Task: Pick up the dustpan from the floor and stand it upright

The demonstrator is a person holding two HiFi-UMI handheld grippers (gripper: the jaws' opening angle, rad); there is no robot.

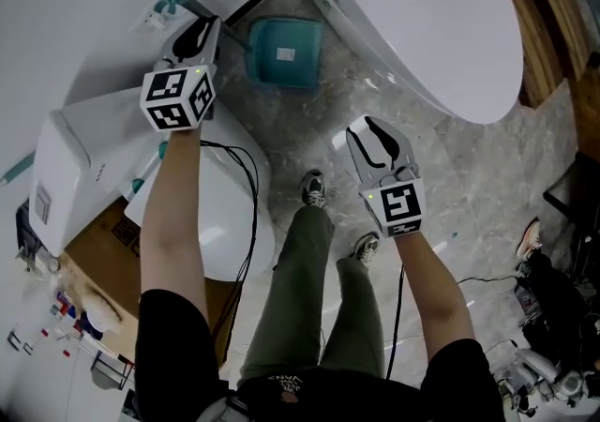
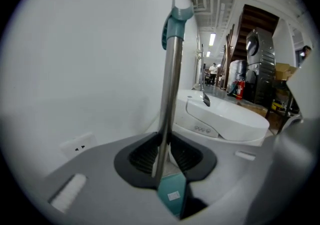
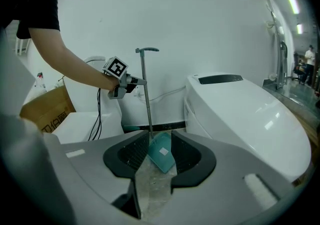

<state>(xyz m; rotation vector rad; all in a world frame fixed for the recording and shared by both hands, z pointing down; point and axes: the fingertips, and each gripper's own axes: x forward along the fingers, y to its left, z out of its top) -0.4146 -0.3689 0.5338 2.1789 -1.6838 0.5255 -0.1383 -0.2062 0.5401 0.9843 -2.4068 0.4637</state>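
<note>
Two tongs are in play, and only one has work. At the left, the left tongs (image 1: 202,34) are clamped on the bare metal shaft of the dustpan (image 1: 281,52), roughly midway up it; the left gripper view shows the shaft running straight through the ribbed pads, with the teal grip above and the teal pan below. The dustpan's long axis stands close to vertical beside the white wall (image 3: 200,19), its pan down at the marble floor (image 1: 469,176), though whether the pan's edge actually rests there cannot be told. Further right, the right tongs (image 1: 375,131) hang with jaws apart and nothing between them; through the gap their camera sees the pan ahead and below, well apart from the pads. A white toilet (image 1: 422,26) fills the right side, near the pan. Judging by this, the standing-up step is nearly done: the left hand is the one on the shaft, so settling the dustpan against the wall and letting go falls to it, while the right hand is spare.
</note>
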